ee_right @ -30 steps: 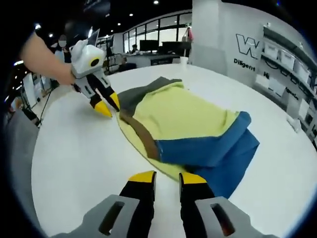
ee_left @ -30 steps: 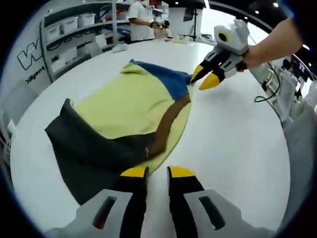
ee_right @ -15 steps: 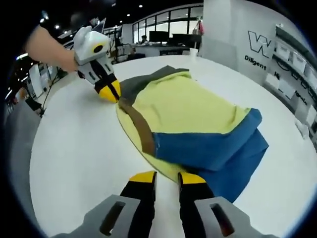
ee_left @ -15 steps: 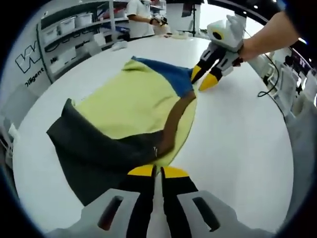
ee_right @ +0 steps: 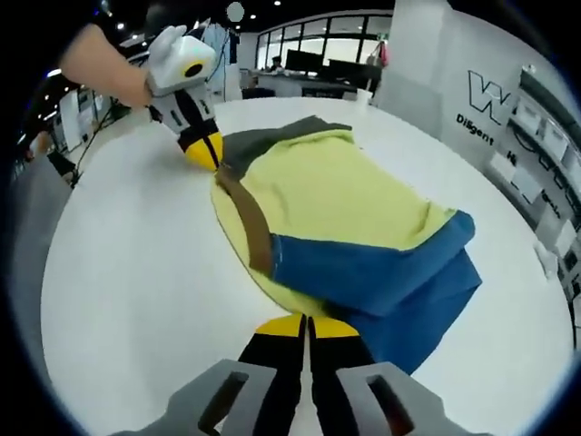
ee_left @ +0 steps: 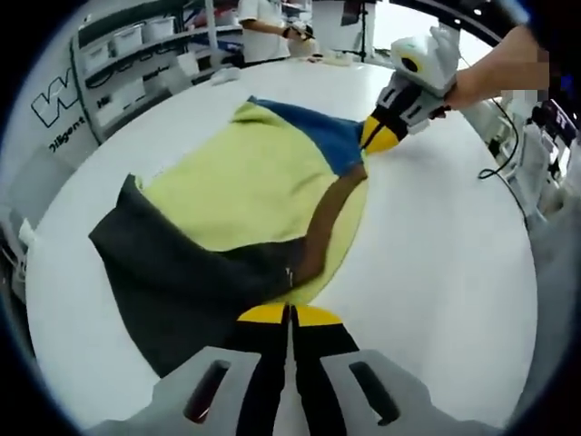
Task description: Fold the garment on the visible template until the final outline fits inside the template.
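Left gripper (ee_left: pixel 290 315) sits at the near edge of the garment (ee_left: pixel 245 195), yellow tips pressed together right where the yellow hem meets the dark grey panel. The garment lies spread on the white table (ee_left: pixel 436 263): grey part nearest, broad yellow middle, a brown band curving along its right edge, blue section at the far end. Over there the right gripper (ee_left: pixel 381 136) comes in from the upper right, held by a hand (ee_left: pixel 467 86), its yellow tips closed at the blue corner. Behind the table, shelves (ee_left: pixel 136 54) with bins and a person (ee_left: pixel 263 27) standing.
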